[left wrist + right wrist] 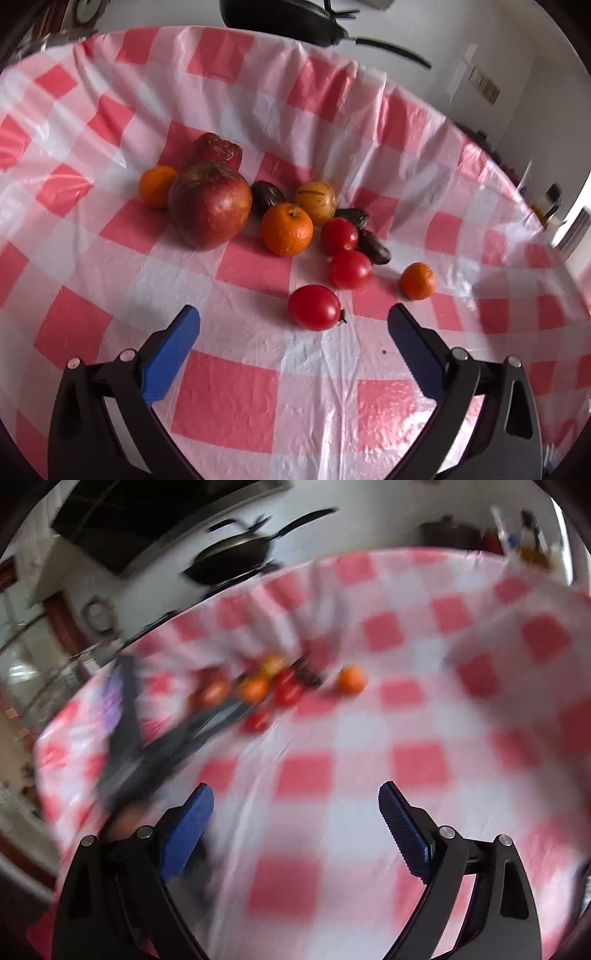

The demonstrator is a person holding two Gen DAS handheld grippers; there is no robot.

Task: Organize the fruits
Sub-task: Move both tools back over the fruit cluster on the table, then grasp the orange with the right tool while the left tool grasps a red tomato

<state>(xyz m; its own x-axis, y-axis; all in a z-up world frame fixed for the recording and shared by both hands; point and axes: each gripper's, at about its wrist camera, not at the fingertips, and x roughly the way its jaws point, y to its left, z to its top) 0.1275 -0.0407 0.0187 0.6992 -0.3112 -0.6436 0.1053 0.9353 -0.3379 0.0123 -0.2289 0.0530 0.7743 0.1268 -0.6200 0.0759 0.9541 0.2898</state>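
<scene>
Fruit lies in a cluster on the red-and-white checked tablecloth [258, 402]. A big red apple [209, 206] sits at the left, an orange [286, 229] beside it, a second orange [157, 185] behind, a small one [417, 280] apart at the right. Three red tomatoes lie in front; the nearest tomato [314, 307] is just beyond my left gripper [293, 319], which is open and empty. A yellow round fruit [315, 202], dark dates [373, 246] and a dark red fruit [218, 151] lie behind. My right gripper [295, 797] is open, empty, far from the blurred fruit cluster [273, 686].
The right wrist view is motion-blurred; the left gripper's dark body [147, 746] shows across the cloth at the left. A black pan [236, 559] hangs on the wall beyond the table's far edge. Open cloth lies to the right of the fruit.
</scene>
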